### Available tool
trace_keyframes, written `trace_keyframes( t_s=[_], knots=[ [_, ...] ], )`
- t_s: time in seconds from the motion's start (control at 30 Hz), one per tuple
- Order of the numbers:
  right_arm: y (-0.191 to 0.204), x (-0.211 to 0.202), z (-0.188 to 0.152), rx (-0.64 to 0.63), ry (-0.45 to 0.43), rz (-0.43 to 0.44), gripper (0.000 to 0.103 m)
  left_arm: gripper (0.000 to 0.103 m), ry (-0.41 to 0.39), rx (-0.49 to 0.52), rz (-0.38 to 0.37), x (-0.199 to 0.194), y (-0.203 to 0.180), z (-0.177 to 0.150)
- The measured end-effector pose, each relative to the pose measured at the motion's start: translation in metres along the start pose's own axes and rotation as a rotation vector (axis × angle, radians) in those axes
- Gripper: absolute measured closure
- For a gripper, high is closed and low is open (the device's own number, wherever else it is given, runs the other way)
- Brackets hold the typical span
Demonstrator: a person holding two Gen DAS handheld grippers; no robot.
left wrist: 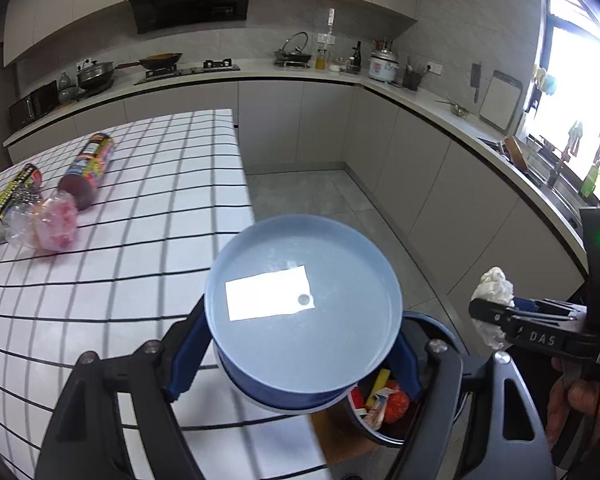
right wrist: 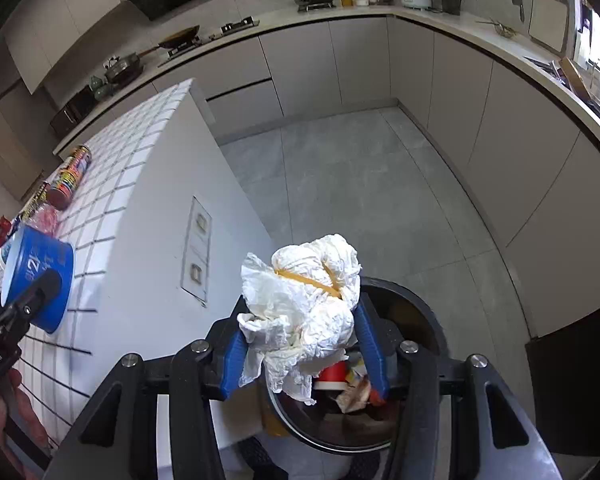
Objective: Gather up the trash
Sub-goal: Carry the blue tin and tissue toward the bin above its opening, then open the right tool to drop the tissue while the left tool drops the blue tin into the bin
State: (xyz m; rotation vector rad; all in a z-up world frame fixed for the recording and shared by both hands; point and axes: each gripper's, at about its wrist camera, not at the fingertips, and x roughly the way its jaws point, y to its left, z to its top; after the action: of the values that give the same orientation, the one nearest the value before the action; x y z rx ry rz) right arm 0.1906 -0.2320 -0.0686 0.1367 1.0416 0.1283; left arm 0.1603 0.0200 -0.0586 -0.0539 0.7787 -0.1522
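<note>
My left gripper (left wrist: pixel 300 312) is shut on a blue round tub (left wrist: pixel 304 308), bottom toward the camera, held at the table's right edge above the trash bin (left wrist: pixel 384 432). The tub also shows in the right wrist view (right wrist: pixel 40 280). My right gripper (right wrist: pixel 300 320) is shut on a crumpled white paper wad (right wrist: pixel 304 312) with an orange band, held over the open black bin (right wrist: pixel 412 320), which holds red and yellow wrappers. The wad and right gripper show in the left wrist view (left wrist: pixel 494 292).
On the white gridded table (left wrist: pixel 140 240) lie a colourful tube can (left wrist: pixel 90 168), a second can (left wrist: pixel 14 196) and a pink plastic bag (left wrist: pixel 52 220). Grey floor (right wrist: pixel 360 180) lies beyond the bin. Kitchen counters ring the room.
</note>
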Motion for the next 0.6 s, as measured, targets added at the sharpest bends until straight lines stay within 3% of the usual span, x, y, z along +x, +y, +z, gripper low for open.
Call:
trace_keyframes(
  t_s=[0.07,0.17,0.6],
  knots=[
    [-0.011,0.006,-0.002,-0.017,0.025,0.008,0.048,0.024,0.002,0.001,0.002,0.002,-0.012,-0.002],
    [-0.022,0.013,-0.002,-0.047,0.045,-0.02,0.029,0.024,0.006,-0.006,0.01,0.007,-0.028,-0.004],
    [-0.092,-0.005,0.001,-0.001,-0.008,-0.006,0.029,0.024,0.035,-0.005,0.014,0.025,-0.09,-0.026]
  ],
)
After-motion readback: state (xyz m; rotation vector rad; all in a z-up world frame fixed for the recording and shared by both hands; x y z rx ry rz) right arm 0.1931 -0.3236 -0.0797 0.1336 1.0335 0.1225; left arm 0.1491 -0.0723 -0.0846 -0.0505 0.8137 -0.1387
